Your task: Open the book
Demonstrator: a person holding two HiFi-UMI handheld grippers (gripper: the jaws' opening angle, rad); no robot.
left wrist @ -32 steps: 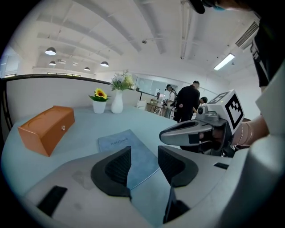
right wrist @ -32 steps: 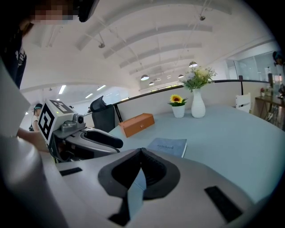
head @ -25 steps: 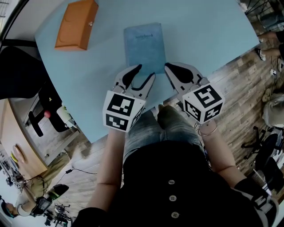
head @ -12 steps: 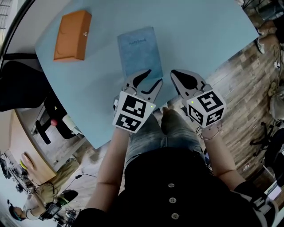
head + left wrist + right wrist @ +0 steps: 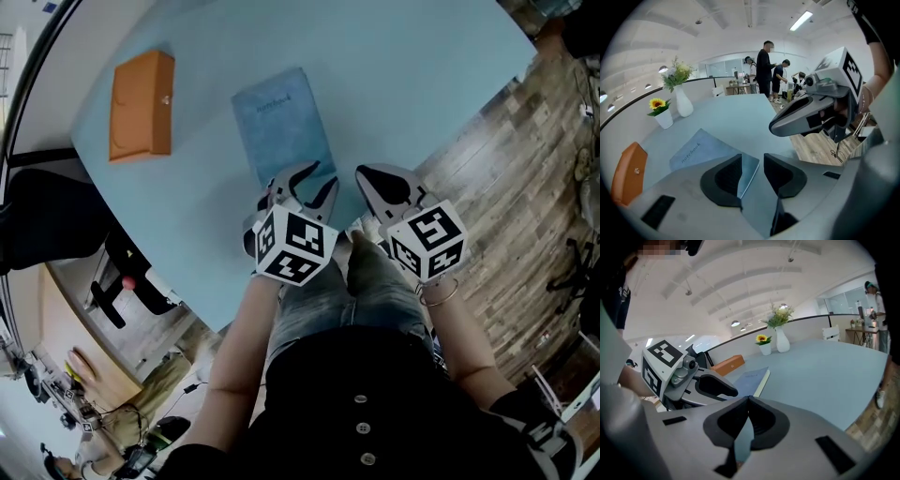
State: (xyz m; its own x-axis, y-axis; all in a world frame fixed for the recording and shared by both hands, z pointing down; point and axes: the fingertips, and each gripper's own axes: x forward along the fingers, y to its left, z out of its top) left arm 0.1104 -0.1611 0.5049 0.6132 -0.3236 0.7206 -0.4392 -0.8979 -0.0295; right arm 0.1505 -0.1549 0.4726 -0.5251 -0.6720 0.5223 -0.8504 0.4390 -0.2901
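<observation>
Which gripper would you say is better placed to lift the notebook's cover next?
Left, probably. The left gripper has its jaws apart, they have just been closing, with a near corner of the closed notebook in their gap. The right gripper is shut, empty, off to the notebook's side.

The word "notebook" stands in small dark letters on the blue-grey cover of the book (image 5: pixel 701 149), which lies on the bench just in front of the right tongs (image 5: pixel 746 401), a little to their left. No other writing can be read.
</observation>
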